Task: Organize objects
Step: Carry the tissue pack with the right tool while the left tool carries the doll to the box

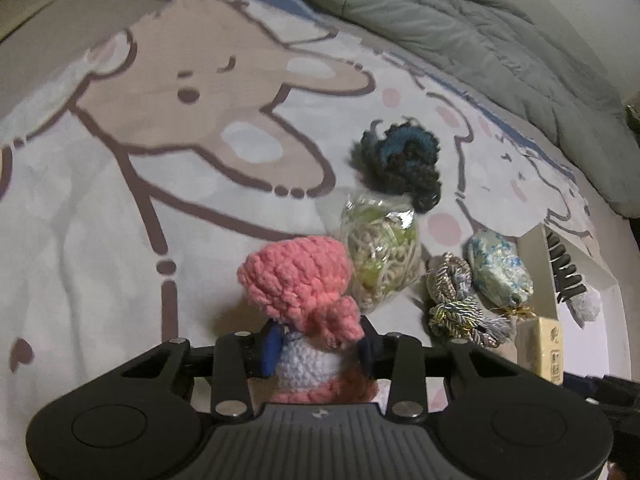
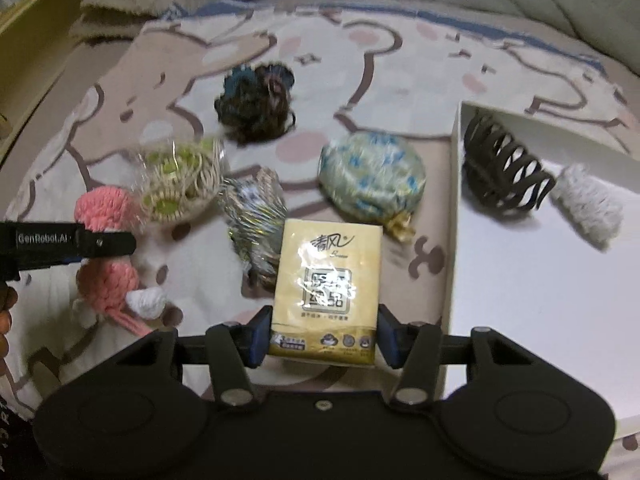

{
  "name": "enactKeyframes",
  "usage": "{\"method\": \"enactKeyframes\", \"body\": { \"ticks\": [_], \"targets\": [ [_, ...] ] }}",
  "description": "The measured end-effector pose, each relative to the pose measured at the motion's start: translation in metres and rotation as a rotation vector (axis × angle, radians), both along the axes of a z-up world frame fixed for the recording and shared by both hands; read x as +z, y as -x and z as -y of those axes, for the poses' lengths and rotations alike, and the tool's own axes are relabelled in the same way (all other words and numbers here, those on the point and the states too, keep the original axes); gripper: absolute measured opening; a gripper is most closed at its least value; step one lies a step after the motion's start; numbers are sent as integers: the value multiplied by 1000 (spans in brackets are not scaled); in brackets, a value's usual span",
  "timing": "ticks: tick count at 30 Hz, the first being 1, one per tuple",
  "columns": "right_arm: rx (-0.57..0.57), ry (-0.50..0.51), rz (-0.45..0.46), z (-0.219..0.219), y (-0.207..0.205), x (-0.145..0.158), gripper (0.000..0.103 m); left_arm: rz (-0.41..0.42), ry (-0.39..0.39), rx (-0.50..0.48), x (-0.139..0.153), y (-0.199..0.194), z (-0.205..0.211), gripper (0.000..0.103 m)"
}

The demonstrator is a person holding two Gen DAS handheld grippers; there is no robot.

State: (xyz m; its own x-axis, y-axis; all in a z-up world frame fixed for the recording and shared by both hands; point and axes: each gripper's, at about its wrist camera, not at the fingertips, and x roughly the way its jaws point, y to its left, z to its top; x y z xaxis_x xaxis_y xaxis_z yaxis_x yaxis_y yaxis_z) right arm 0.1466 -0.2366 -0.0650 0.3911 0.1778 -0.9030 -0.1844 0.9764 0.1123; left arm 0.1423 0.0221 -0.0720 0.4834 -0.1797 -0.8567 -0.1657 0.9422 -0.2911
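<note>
Left gripper is clamping the pink crochet doll by its soft neck, so it's probably going to flop or slip. Right gripper is pinching a shiny yellow tissue pack just left of the white box on the bed.

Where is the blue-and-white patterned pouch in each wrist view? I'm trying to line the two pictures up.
Left wrist view: the patterned pouch lies at the right, beside the white box's edge.
Right wrist view: the patterned pouch lies right of centre, just left of the white box.
Shared landmark: the dark yarn scrunchie, farther up the bedsheet in both.
</note>
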Motion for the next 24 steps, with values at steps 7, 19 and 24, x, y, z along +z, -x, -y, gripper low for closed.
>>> {"method": "enactKeyframes", "body": {
  "ticks": [7, 19, 24],
  "targets": [
    [16, 13, 88, -7, 9, 24, 54, 119, -74, -78, 34, 9, 9, 39],
    [-26, 12, 220, -4, 19, 64, 54, 244, -151, -216, 70, 19, 38, 39],
    [-41, 13, 248, -2, 21, 76, 54, 249, -145, -236, 78, 17, 47, 39]
  ]
}}
